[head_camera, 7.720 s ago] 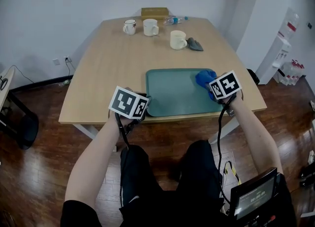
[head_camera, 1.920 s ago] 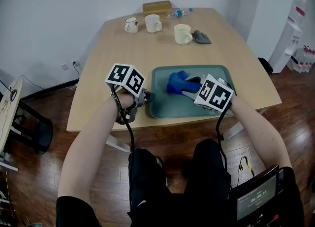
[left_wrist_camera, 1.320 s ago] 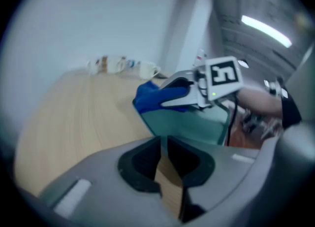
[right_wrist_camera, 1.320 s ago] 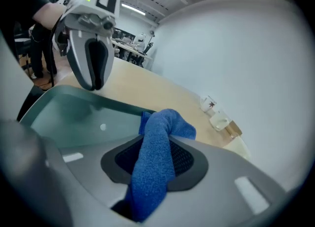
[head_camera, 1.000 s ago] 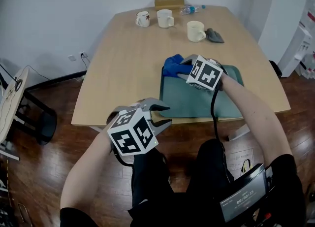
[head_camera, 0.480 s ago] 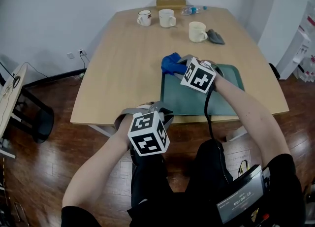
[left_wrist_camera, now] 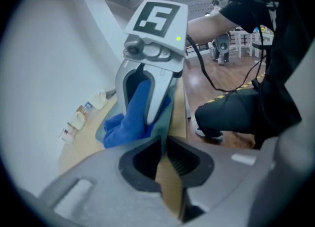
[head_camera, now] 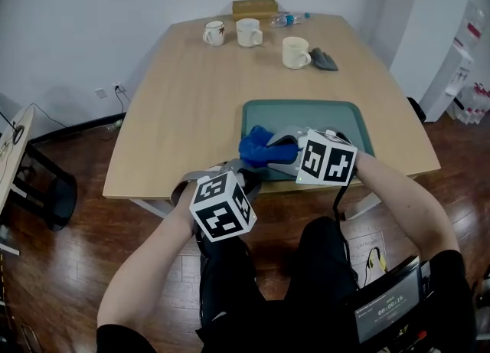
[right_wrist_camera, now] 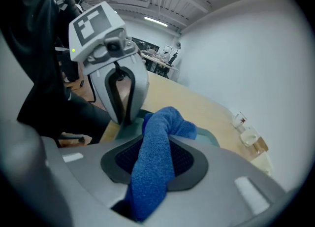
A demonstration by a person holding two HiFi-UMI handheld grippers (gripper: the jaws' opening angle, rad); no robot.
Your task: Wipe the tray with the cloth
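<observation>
Cloth (head_camera: 259,147) bunched on tray (head_camera: 337,116), near-left corner; your right gripper (head_camera: 266,157) clenched on it, blue fold running up between jaws; your left gripper (left_wrist_camera: 163,141) jaws just closed down, pinching tray's near rim by table (head_camera: 191,99) edge.
</observation>
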